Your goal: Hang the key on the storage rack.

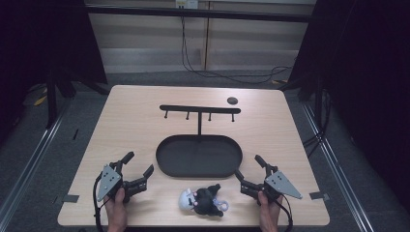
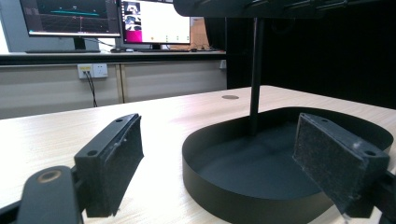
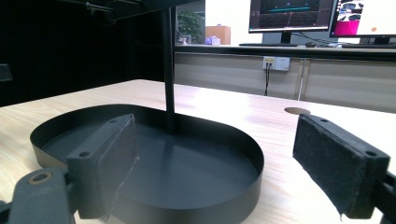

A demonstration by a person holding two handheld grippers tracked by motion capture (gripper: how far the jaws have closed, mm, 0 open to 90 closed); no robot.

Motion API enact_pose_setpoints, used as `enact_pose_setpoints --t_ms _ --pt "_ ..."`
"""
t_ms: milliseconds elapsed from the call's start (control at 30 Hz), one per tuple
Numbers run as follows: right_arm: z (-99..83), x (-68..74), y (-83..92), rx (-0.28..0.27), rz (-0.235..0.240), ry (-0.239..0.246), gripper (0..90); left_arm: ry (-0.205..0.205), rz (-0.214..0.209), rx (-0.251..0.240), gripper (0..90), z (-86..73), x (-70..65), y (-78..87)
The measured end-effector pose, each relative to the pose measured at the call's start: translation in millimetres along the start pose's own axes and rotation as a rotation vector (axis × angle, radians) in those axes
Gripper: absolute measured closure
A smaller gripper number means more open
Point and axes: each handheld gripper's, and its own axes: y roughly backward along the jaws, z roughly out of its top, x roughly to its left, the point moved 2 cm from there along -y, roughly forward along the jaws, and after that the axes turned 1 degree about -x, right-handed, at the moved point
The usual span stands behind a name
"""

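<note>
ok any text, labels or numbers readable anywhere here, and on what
None can be read.
Monitor screens behind the table: graphs and windows, any text too small and blurred.
Wall socket plate: no legible marking.
Black oval tray with its hook stand: no label shows.
Plush toy by the table's near edge: no tag text legible.
Left gripper and right gripper: no print visible.

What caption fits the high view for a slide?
Open left gripper and right gripper flank a plush keychain before the black hook stand.
</note>
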Motion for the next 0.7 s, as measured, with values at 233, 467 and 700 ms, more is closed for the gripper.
enact_pose_setpoints --t_ms 233,467,700 --pt "0.1 -1.1 -0.6 0.005 0.010 -0.014 13.4 -0.004 -0.002 0.004 15.5 0.0 0.4 0.4" --pt "0.2 -1.5 -0.9 0.007 0.014 -0.019 13.6 -0.004 -0.003 0.004 15.5 0.0 0.4 0.4" --pt "0.7 -1.1 -2.8 0.039 -0.008 -0.014 13.5 -0.002 -0.005 0.004 15.5 0.1 0.4 0.4"
